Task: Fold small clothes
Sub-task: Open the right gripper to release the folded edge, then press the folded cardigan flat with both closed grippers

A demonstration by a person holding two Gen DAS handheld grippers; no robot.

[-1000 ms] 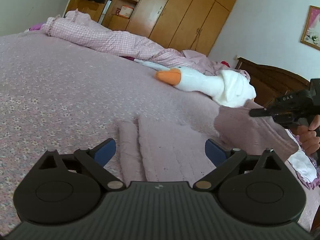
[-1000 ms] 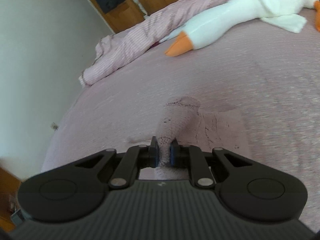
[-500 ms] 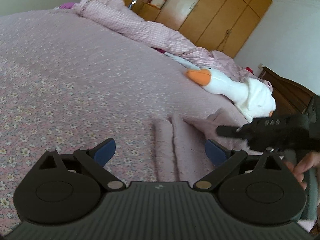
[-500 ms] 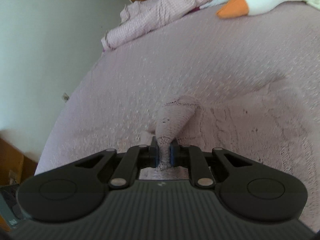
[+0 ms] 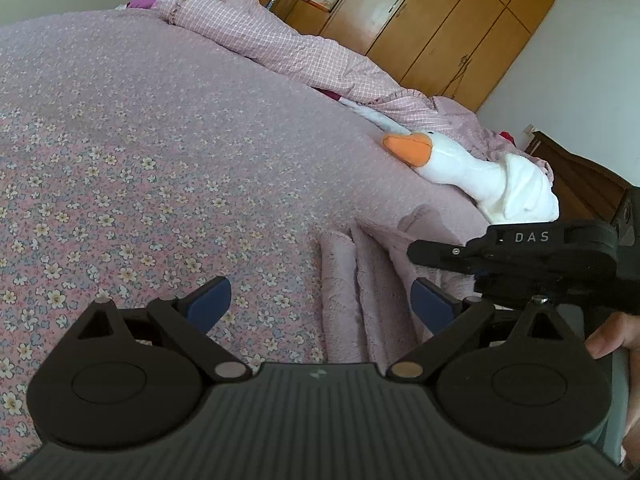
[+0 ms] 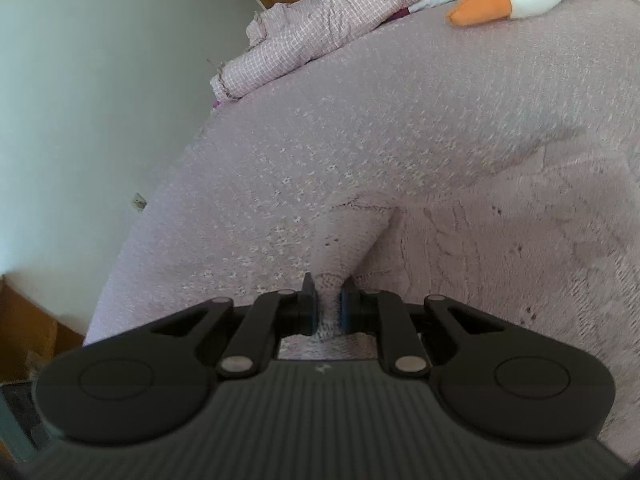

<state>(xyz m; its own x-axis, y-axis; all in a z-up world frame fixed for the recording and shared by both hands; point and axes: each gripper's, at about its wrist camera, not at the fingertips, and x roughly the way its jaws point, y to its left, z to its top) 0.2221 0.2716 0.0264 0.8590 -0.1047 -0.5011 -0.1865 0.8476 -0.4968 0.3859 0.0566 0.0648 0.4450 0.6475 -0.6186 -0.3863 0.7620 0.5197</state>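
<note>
Pale pink knit garment [image 5: 372,280] lies on floral bedspread [image 5: 140,168], soft, light, limp. Your right gripper [image 6: 329,312] pinches bunched corner; left gripper [image 5: 320,300] spread, empty. Grip hems, not mid-fabric.

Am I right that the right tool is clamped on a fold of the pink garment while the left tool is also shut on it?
Not quite: the left tool is open, empty, hovering over the pink garment, as the left wrist view shows. The right tool is indeed clamped on a fold.
</note>
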